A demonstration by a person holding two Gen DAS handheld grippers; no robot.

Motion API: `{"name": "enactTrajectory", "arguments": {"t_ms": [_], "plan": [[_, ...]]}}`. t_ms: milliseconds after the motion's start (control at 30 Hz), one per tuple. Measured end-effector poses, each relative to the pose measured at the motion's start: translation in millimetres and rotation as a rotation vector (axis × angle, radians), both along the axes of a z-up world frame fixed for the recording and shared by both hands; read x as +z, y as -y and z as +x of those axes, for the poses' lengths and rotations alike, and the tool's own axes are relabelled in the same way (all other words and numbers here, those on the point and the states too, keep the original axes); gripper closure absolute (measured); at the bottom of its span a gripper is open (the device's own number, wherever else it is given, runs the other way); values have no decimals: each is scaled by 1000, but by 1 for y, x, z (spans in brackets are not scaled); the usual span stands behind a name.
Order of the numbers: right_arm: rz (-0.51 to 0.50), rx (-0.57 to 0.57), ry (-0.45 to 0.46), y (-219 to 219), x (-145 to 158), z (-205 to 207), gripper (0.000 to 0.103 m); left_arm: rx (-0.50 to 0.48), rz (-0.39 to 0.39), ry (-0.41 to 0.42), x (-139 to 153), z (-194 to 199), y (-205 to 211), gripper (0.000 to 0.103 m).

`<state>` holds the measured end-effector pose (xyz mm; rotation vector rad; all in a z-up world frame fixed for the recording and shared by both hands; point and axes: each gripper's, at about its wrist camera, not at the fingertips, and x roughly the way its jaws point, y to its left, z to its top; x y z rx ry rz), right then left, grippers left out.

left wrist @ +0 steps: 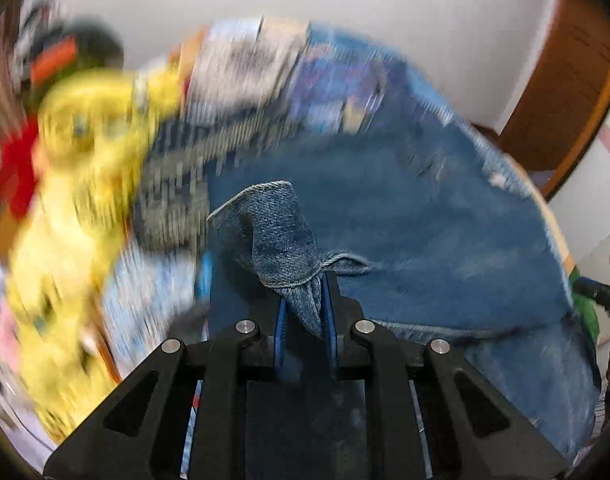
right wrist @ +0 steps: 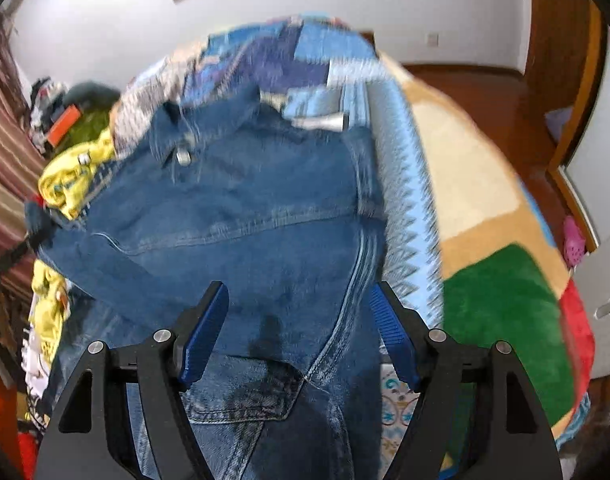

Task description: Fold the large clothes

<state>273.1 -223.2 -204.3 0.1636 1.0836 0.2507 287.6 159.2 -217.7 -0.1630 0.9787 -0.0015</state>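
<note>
A blue denim jacket (right wrist: 265,216) lies spread on a bed covered with a patchwork blanket (right wrist: 473,184). My left gripper (left wrist: 303,304) is shut on a corner of the denim jacket (left wrist: 277,236), which sticks up between the blue pads. The rest of the jacket (left wrist: 405,216) stretches away to the right. My right gripper (right wrist: 301,328) is open and empty, hovering just above the lower part of the jacket, with a pocket flap (right wrist: 241,392) below it. Both views are blurred by motion.
A yellow garment (left wrist: 77,184) and other clothes are piled at the left of the bed (right wrist: 69,176). A striped curtain (right wrist: 5,152) hangs far left. A wooden door frame (right wrist: 561,80) and white wall stand behind.
</note>
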Motion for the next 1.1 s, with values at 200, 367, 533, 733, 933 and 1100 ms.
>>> {"name": "enactTrajectory", "arguments": {"t_ms": [200, 367, 533, 733, 933, 1100], "plan": [[-72, 13, -78, 1, -17, -9, 33, 66, -32, -91, -55, -33, -14, 51], [-53, 2, -86, 7, -16, -17, 33, 100, -36, -138, -51, -40, -26, 39], [-49, 23, -45, 4, -2, -15, 33, 81, 60, -128, -35, -43, -35, 38], [-30, 16, 5, 3, 9, 9, 33, 103, 28, -55, -3, -6, -56, 30], [5, -31, 15, 5, 2, 43, 33, 87, -27, -54, -4, 56, -75, 29], [15, -53, -9, 7, -11, 72, 33, 94, -115, -111, -36, 104, -92, 29]]}}
